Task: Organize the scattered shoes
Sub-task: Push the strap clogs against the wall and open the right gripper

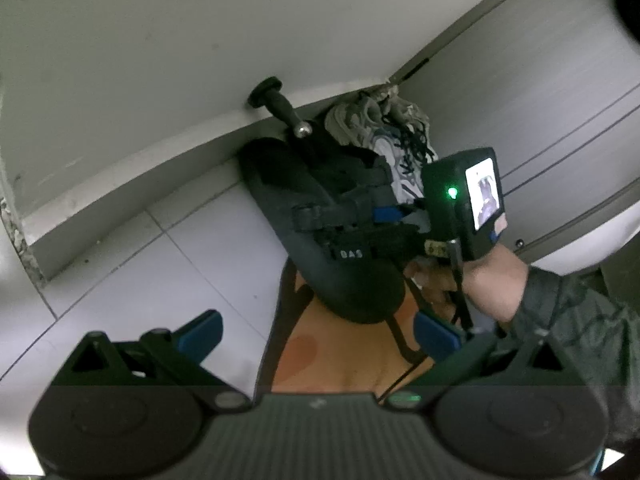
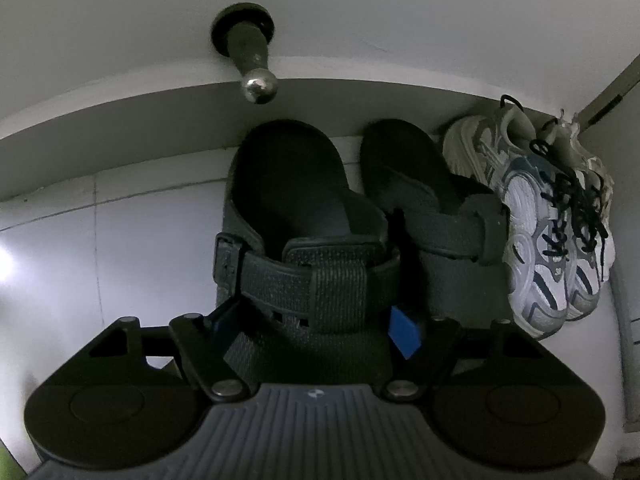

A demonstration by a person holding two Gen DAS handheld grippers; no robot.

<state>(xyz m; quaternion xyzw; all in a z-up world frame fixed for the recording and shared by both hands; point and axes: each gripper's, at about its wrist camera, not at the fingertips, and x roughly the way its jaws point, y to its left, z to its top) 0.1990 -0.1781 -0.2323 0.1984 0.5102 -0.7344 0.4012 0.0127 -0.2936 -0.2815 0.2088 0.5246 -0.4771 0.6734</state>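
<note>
Against the far wall, right gripper [image 2: 316, 320] astride a black sandal [image 2: 296, 208].
Jaws wide, blue pads flanking the toe end; contact unclear. Second black sandal [image 2: 432, 204] just right, then two grey sneakers [image 2: 536, 232] touching. Left gripper [image 1: 320, 334] open, empty, over an orange mat [image 1: 340, 360].

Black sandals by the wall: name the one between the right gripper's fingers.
The black strapped sandal under the wall-mounted doorstop, farther from the white sneakers; its twin lies beside them.
</note>
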